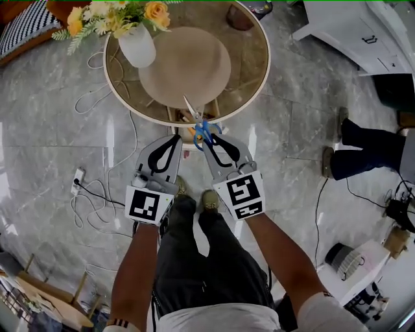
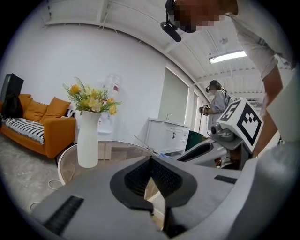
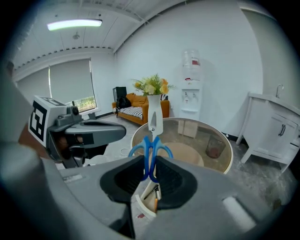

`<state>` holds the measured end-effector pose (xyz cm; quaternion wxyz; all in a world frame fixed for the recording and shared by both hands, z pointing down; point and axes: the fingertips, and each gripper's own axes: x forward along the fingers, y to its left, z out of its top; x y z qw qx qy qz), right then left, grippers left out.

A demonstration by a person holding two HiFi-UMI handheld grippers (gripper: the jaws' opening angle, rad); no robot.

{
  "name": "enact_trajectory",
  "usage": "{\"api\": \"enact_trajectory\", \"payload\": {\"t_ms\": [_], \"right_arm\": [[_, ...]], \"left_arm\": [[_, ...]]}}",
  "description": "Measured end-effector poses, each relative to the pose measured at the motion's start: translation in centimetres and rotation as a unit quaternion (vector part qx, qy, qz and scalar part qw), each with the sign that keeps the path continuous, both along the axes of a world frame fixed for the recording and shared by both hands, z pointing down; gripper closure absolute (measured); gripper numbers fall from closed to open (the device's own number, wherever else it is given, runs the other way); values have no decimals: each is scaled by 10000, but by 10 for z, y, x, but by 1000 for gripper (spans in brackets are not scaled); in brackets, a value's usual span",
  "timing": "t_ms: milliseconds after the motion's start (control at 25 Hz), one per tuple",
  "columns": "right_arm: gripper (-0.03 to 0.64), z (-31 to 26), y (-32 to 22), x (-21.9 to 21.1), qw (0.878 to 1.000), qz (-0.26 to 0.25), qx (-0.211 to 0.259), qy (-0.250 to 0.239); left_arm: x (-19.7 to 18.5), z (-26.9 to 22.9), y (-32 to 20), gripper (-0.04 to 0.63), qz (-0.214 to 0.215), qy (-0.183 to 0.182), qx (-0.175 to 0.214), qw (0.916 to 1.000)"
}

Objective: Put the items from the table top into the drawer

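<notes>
Right tongs (image 1: 206, 139) grip the blue handles of a pair of scissors (image 3: 151, 140), whose blades point away over the near rim of the round glass surface (image 1: 260, 65). The left tongs (image 1: 175, 138), just beside them, are pressed together with nothing between. Under that near rim an open drawer (image 3: 140, 205) sticks out below the tongs. On the surface sit a round beige mat (image 1: 185, 65), a white vase (image 1: 137, 45) of yellow flowers (image 1: 117, 13) near the left edge, and a dark tumbler (image 1: 241, 16) at the far side. The floor (image 1: 52, 117) is grey marble. A corded white power strip (image 1: 78, 181) lies at the left, a white cabinet (image 1: 363, 32) stands at upper right, and another person's legs (image 1: 366, 150) show at the right. Only the right gripper view looks down into the drawer, where a couple of pen-like things (image 3: 152, 193) lie, and it also shows a water dispenser (image 3: 191, 91). The left gripper view adds an orange sofa (image 2: 47, 129) behind the vase.
</notes>
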<state>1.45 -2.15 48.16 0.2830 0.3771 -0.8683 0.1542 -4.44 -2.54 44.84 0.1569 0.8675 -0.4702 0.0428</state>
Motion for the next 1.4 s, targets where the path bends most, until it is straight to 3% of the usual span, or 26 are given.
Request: {"api": "enact_trajectory", "payload": {"t_ms": [320,600,800,1000,1400], "right_arm": [[540,18,65,19,9977,-669,-122,55],[540,84,103,37,9924,-1081,-478,347],[540,137,101,40,9897,-1152,-655,549],[540,181,86,35,9870,-1185,-754,777],[539,281,44,21,9777,-1441,-907,1233]], "left_arm": [[13,7,49,595,-616,-14,-33,9981],[19,44,82,595,-810,-143,-195,9964],[14,81,84,595,-732,-321,-288,9964],[10,122,81,595,-395,-625,-315,9968],[1,198,52,595,-114,-684,-225,9973]]}}
